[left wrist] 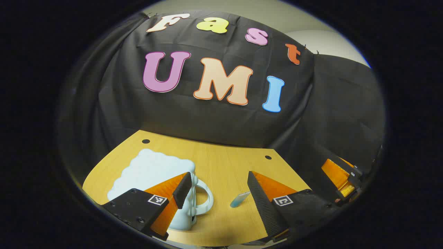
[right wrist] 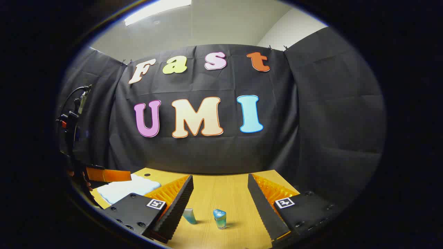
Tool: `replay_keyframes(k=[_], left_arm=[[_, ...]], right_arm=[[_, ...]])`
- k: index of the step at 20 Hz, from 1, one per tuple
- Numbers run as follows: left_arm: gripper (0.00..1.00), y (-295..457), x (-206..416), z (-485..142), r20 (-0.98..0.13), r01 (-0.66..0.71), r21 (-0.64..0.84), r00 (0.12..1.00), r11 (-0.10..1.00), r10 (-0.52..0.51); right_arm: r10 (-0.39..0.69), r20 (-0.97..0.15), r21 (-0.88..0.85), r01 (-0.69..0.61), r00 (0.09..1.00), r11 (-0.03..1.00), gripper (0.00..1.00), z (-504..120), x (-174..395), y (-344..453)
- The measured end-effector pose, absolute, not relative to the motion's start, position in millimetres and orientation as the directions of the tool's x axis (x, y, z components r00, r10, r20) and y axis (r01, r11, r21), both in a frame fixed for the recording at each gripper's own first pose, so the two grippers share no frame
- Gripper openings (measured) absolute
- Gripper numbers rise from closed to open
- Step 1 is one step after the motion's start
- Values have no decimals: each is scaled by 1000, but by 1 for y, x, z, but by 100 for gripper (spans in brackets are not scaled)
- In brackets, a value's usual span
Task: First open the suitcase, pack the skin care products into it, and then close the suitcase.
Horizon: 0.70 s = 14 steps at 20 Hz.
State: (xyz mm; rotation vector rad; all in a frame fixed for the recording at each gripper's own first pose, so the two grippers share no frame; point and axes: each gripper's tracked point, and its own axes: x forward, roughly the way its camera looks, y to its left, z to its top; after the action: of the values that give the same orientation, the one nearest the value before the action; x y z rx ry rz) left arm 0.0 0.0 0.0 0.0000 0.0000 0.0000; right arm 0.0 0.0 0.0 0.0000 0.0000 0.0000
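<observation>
Table: pale wood, backed by the black cloth wall. Suitcase: a pale blue, cloud-edged shell lying flat and closed at the table's left, its looped handle at the near right edge; in the right gripper view it lies at the far left. Judged rigid, smooth and light when empty; the lid is best lifted at the rim beside the handle, since the glossy shell offers little grip elsewhere. Left gripper: jaws wide apart and empty, the left finger over the suitcase's near right corner. Right gripper: jaws wide, empty, hovering over the products. Tube: a small blue tube lying on the wood just right of the handle; soft-walled, likely light, take it across the middle. Bottle: small, blue-capped, upright between the right gripper's fingers but untouched; a second blue item stands by the left finger. Both are probably slick and easily tipped; grasp low on the body.
</observation>
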Motion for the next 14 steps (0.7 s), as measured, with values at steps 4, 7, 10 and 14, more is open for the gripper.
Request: replay_keyframes(k=[4, 7, 10, 14], left_arm=[[95, -3, 0, -24, -92, 12, -26, 996, 1000, -14], [95, -2, 3, -46, -180, 9, -29, 984, 1000, -14], [95, 1, 13, -57, -253, 1, -24, 967, 1000, -7], [93, 2, 34, -68, -355, 22, -15, 934, 1000, -26]], right_arm=[[13, -38, -11, -13, 999, 1000, 99, -15, -1, -3], [33, -66, 4, -33, 997, 999, 98, -24, -3, 0], [45, -97, 5, -45, 994, 999, 99, -35, -2, -2], [58, -132, 26, -55, 990, 998, 99, -46, -3, -7]])
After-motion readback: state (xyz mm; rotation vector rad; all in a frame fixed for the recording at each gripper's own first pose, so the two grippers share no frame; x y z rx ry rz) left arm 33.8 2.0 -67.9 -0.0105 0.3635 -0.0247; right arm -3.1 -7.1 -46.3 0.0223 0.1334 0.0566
